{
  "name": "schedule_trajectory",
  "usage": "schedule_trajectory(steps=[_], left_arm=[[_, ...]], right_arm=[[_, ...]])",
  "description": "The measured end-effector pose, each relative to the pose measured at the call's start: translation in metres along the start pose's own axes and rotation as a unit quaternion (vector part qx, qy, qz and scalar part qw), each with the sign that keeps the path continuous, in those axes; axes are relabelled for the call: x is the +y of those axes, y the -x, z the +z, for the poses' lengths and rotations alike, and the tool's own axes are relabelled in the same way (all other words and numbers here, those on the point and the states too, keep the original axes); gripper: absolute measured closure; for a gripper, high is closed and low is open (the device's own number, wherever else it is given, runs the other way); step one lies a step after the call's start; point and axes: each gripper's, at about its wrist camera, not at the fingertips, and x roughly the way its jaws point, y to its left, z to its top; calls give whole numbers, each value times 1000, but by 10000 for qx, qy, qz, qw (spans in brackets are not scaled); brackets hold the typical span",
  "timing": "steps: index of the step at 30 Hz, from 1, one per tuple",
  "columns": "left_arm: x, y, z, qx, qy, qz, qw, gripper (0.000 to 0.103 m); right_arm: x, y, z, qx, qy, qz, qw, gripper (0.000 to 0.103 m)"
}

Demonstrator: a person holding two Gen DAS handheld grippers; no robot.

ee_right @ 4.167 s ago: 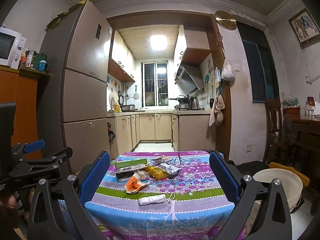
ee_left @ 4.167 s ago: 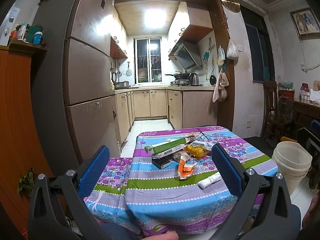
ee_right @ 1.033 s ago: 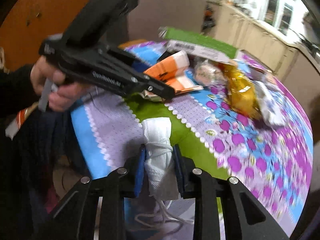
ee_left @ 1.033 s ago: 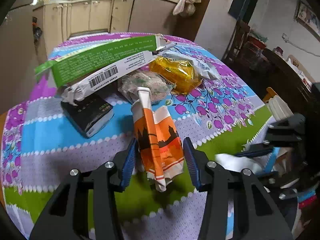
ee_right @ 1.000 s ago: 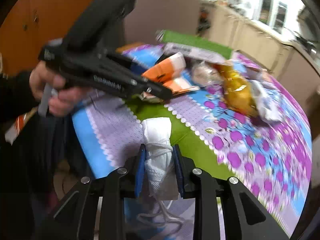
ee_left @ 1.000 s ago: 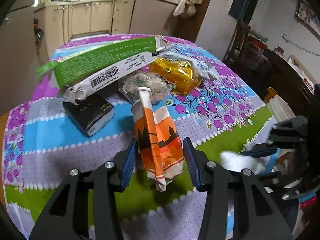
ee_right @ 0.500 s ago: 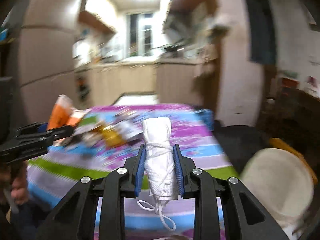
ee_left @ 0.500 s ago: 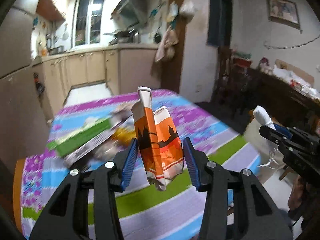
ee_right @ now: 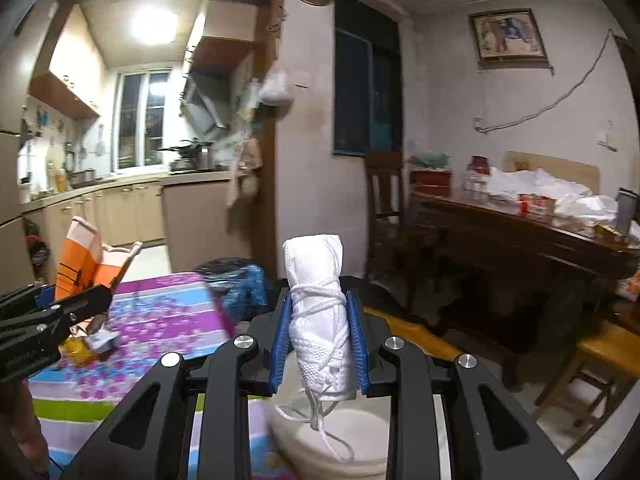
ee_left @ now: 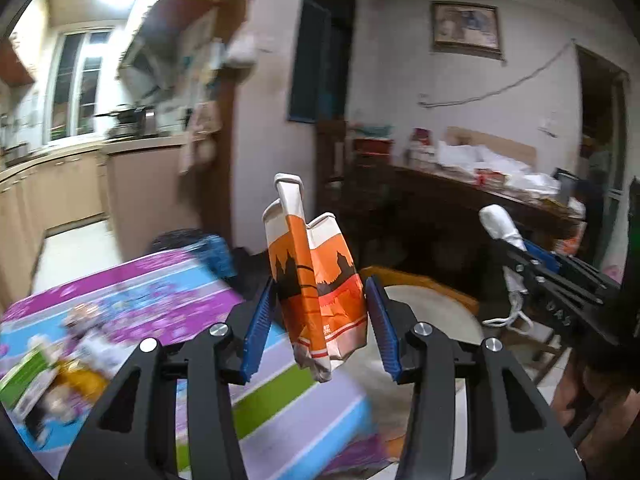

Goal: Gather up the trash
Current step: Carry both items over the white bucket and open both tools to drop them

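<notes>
My left gripper [ee_left: 318, 322] is shut on an orange and white paper bag [ee_left: 316, 280] and holds it in the air past the table's right edge. My right gripper [ee_right: 318, 340] is shut on a rolled white cloth bundle [ee_right: 318, 312] tied with string, above a cream bucket [ee_right: 340, 436]. The bucket also shows in the left wrist view [ee_left: 432, 316], behind the bag. The bundle [ee_left: 502, 230] shows at the right there. The bag [ee_right: 86, 266] shows at the left of the right wrist view.
The table with a striped floral cloth [ee_left: 152, 300] holds a green box [ee_left: 24, 380], a yellow packet [ee_left: 80, 380] and other wrappers. A dark wooden sideboard [ee_right: 520, 240] with clutter and a wooden chair [ee_right: 600, 364] stand to the right. The kitchen [ee_right: 120, 184] lies behind.
Both grippers lifted their items off the table and swung right toward the bucket. The views turned from the table to the sideboard side of the room.
</notes>
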Motion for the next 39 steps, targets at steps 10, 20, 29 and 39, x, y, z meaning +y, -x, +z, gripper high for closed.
schedule_trajectory(steps=[10, 20, 29, 39], left_arm=[[-63, -109, 21, 1005, -144, -828, 9914, 58], [-67, -188, -3, 2230, 32, -779, 9717, 58], [-69, -221, -25, 2690, 40, -692, 9606, 58], [-67, -231, -30, 2749, 72, -575, 9597, 57]], right_arm=[[-84, -103, 30, 1557, -213, 38, 9876, 75], [-112, -200, -1, 2852, -260, 119, 9580, 75], [-104, -221, -30, 3121, -343, 197, 9492, 75], [-96, -229, -48, 3163, -463, 241, 9472, 74]])
